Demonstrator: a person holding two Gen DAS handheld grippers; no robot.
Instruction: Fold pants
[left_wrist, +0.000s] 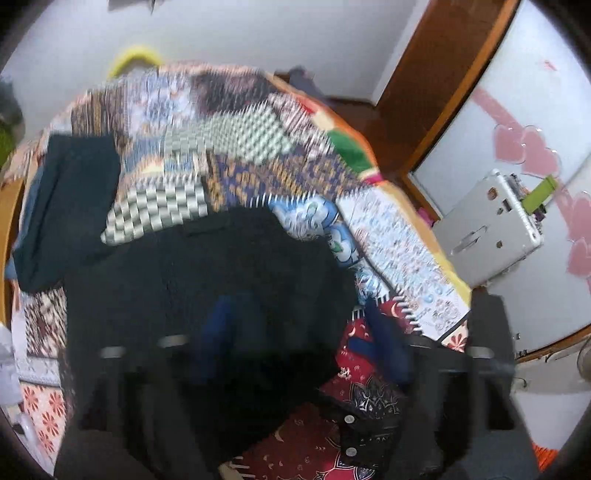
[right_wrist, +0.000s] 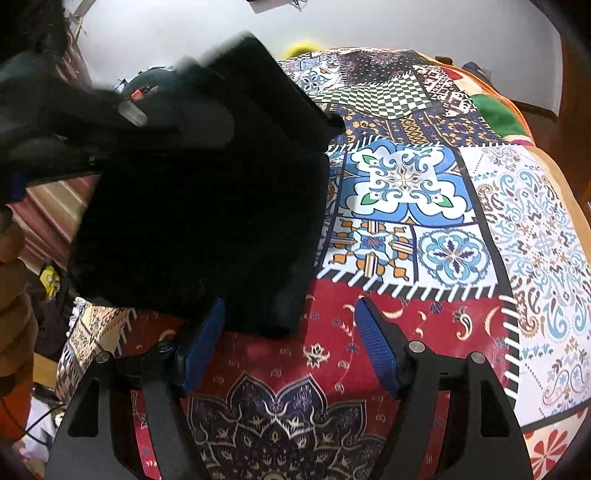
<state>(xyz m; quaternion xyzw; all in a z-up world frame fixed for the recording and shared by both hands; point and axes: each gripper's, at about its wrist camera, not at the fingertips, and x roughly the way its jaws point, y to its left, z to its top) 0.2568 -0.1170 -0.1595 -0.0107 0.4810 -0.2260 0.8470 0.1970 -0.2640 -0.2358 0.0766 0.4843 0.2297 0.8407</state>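
Note:
Black pants (right_wrist: 199, 221) lie folded on the patchwork bedspread (right_wrist: 424, 206). In the left wrist view the pants (left_wrist: 207, 280) fill the lower middle, blurred by motion. My left gripper (left_wrist: 303, 343) hangs over them with its blue pads wide apart; one pad (left_wrist: 218, 332) is over the black cloth. The left gripper also shows in the right wrist view (right_wrist: 159, 114), above the pants. My right gripper (right_wrist: 290, 347) is open and empty, its left pad (right_wrist: 201, 347) at the near edge of the pants.
A second dark folded garment (left_wrist: 66, 206) lies on the bed's far left. A silver case (left_wrist: 487, 229) stands beside the bed on the right, near a wooden door frame (left_wrist: 436, 92). A white wall is behind the bed.

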